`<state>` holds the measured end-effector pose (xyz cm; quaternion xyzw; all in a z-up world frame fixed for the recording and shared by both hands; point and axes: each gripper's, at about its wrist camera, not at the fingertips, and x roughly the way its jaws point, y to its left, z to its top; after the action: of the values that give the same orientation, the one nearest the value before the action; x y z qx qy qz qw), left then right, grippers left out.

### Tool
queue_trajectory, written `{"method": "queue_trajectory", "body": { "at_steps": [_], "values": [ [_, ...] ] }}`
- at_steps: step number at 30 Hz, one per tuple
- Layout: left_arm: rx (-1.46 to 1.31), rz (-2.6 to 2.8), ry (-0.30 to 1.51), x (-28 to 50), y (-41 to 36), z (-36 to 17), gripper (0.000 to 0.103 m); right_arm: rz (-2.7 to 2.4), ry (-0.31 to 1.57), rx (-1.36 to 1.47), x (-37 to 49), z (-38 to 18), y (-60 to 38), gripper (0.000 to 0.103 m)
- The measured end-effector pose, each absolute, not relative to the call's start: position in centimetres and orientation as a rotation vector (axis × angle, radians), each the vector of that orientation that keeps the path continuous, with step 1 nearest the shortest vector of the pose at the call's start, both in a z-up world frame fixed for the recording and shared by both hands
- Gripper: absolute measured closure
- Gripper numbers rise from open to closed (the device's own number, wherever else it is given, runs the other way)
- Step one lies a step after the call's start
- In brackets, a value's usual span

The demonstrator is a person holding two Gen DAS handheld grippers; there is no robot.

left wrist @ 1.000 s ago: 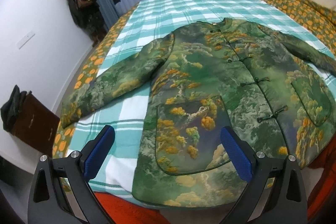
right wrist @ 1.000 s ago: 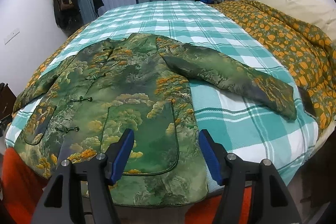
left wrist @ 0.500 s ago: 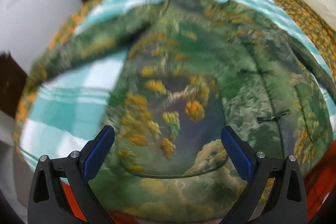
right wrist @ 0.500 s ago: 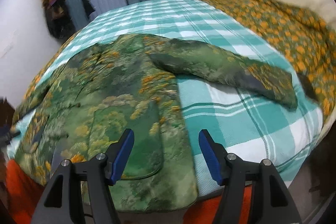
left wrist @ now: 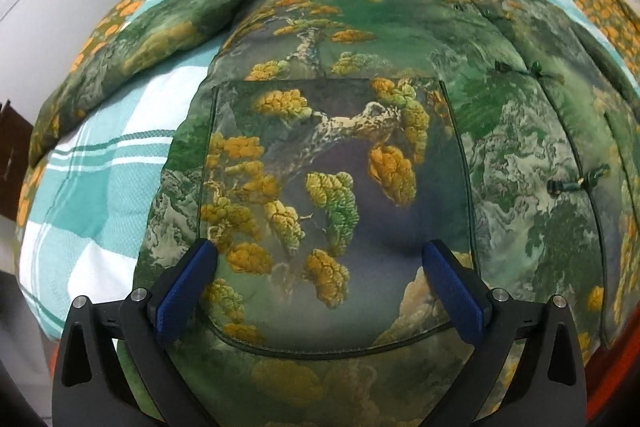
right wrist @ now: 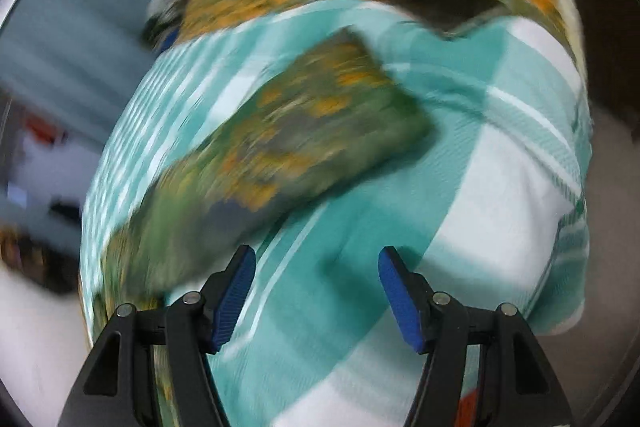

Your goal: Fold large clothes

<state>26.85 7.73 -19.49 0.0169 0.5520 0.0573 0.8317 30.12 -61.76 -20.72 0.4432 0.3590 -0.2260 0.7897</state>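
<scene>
While blur smears the sleeve [right wrist: 288,131] (cuff vague), both grippers gape, jacket [left wrist: 340,167] cropped.

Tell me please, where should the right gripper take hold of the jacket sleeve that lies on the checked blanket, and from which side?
Probably at the cuff end of the sleeve, coming from above over the bare checked blanket beyond it. The sleeve lies flat and stretched out, and its squared end is free there, so one finger could slide under the edge. The right gripper is open over the blanket, holding nothing. The view is blurred.
</scene>
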Motion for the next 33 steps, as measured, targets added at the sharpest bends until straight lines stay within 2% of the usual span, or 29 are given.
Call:
{"method": "queue_trajectory", "body": {
  "at_steps": [3, 4, 5, 6, 7, 9, 13, 16, 20, 24, 30, 32, 33],
  "values": [
    [0.051, 0.119, 1.162, 27.1, 7.8, -19.7, 0.0, -0.52, 0.715, 1.005, 30.9, -21.6, -63.6, 0.039],
    [0.054, 0.116, 1.16, 27.0, 7.7, -19.8, 0.0, -0.538, 0.692, 1.009, 31.2, -21.6, -64.1, 0.043],
    [0.054, 0.113, 1.161, 27.0, 7.8, -19.8, 0.0, -0.56, 0.685, 0.99, 31.5, -21.5, -64.3, 0.066],
    [0.052, 0.108, 1.162, 26.9, 7.9, -19.7, 0.0, -0.594, 0.692, 0.956, 31.8, -21.2, -64.4, 0.084],
    [0.052, 0.103, 1.164, 26.9, 7.9, -19.7, 0.0, -0.613, 0.692, 0.928, 32.2, -20.7, -64.4, 0.084],
    [0.051, 0.094, 1.163, 26.8, 8.1, -19.7, 0.0, -0.618, 0.676, 0.817, 32.9, -18.6, -62.9, 0.094],
    [0.054, 0.085, 1.148, 26.5, 8.2, -19.7, 0.0, -0.467, 0.597, 0.514, 33.3, -12.4, -56.6, 0.095],
    [0.049, 0.087, 1.14, 26.4, 8.2, -19.5, 0.0, -0.267, 0.527, 0.264, 33.1, -7.1, -48.3, 0.095],
    [0.024, 0.085, 1.149, 26.2, 8.4, -18.9, 0.001, -0.021, 0.484, 0.044, 32.1, -3.8, -37.5, 0.095],
    [-0.012, 0.062, 1.153, 25.4, 8.3, -17.7, 0.001, 0.164, 0.523, -0.082, 31.8, -5.2, -28.4, 0.095],
    [-0.049, 0.012, 1.111, 24.2, 7.7, -14.8, 0.001, 0.294, 0.613, -0.233, 29.9, -11.6, -18.9, 0.095],
    [-0.084, -0.021, 1.093, 24.2, 7.5, -13.9, 0.001, 0.314, 0.673, -0.244, 29.5, -14.0, -17.2, 0.09],
    [-0.115, -0.048, 1.084, 24.4, 7.4, -13.4, 0.001, 0.321, 0.705, -0.245, 29.3, -14.9, -16.8, 0.084]
  ]
}}
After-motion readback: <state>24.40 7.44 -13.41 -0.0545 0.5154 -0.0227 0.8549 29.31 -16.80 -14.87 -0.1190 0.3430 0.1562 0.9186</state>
